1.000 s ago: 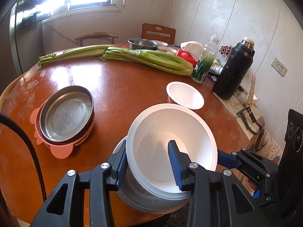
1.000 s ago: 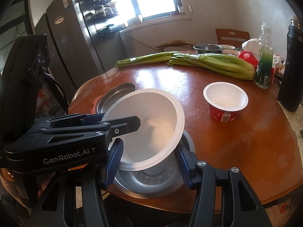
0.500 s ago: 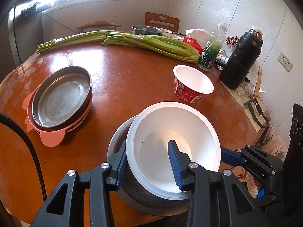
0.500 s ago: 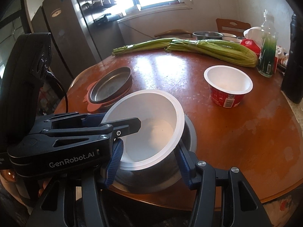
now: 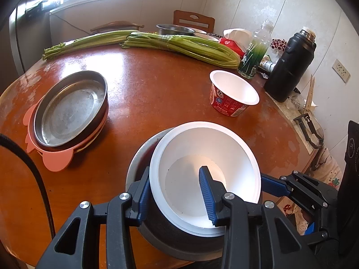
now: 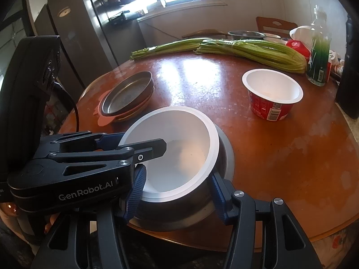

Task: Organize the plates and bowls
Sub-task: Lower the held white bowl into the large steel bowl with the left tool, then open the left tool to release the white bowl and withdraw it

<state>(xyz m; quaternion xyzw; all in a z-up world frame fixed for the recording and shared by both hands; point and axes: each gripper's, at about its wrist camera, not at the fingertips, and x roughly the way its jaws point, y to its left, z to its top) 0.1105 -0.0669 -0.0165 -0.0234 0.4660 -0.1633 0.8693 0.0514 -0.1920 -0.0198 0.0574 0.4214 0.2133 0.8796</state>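
A: Status. White bowl (image 5: 202, 172) sits tilted inside the steel bowl (image 6: 224, 148), at the near edge of the tabletop (image 5: 157, 89). Left tongs (image 5: 177, 192) are clamped on the white bowl's near-left wall: one pad outside, one inside. Right tongs (image 6: 177, 190) straddle the steel bowl and appear closed on its near side, pads against the outer wall.

B: Other dishes?

A: Plate stack (image 5: 69, 107) on a pink mat, far left. Red cup (image 5: 233, 94) far right, well apart from the bowls. Celery (image 5: 179, 44) and a black flask (image 5: 289, 65) lie along the far side.

B: Risks from here?

A: Judgement only. One, the white bowl is not seated level; if the left tongs let go now it may rock or ride up on the steel rim rather than nest. Two, the steel bowl is near the tabletop edge, partly over it from what I can tell; a nudge toward us while releasing could tip the pair off. Three, the steel wall is smooth and curved, so the right pads could slip if the pair is shifted.

B: Mitigation?

A: Level the white bowl first, release left, then push the pair farther in.
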